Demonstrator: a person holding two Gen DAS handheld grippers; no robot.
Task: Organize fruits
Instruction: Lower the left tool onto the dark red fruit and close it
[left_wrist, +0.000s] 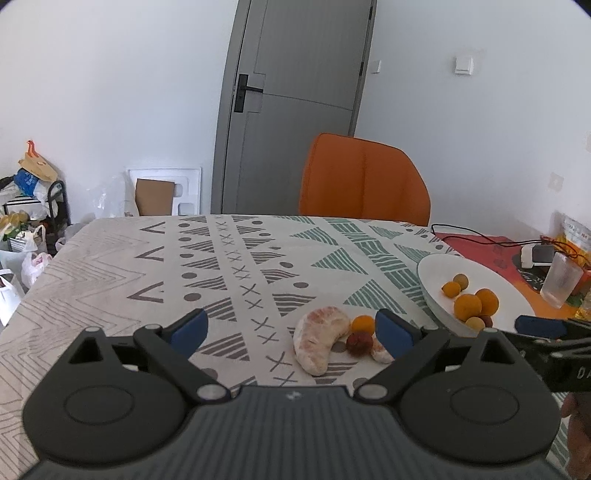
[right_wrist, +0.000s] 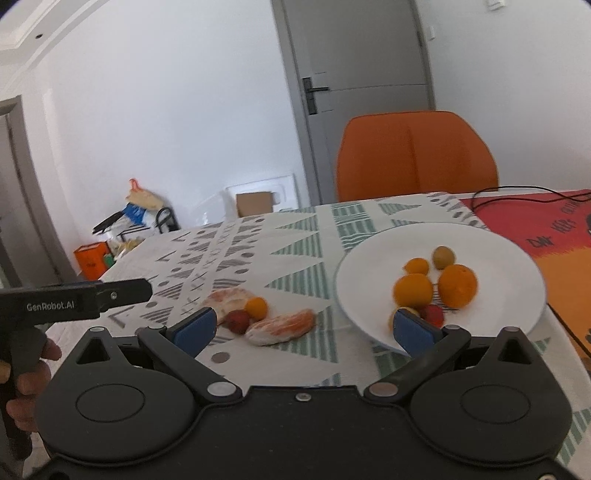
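Observation:
A white plate (right_wrist: 498, 243) holds several oranges (right_wrist: 457, 285) and small fruits; it also shows in the left wrist view (left_wrist: 439, 267). On the patterned tablecloth lie two peeled pomelo segments (left_wrist: 320, 341) (right_wrist: 282, 326), a small orange (left_wrist: 362, 324) (right_wrist: 256, 307) and a dark red fruit (left_wrist: 359, 343) (right_wrist: 237, 320). My left gripper (left_wrist: 291, 328) is open and empty, just short of these loose fruits. My right gripper (right_wrist: 303, 326) is open and empty, its right finger over the plate's near rim.
An orange chair (left_wrist: 364, 177) stands at the table's far side before a grey door (left_wrist: 295, 99). A red mat (right_wrist: 546, 236), a black cable (left_wrist: 480, 242) and a clear cup (left_wrist: 560, 280) lie right of the plate. Bags and clutter (left_wrist: 26, 229) crowd the floor at left.

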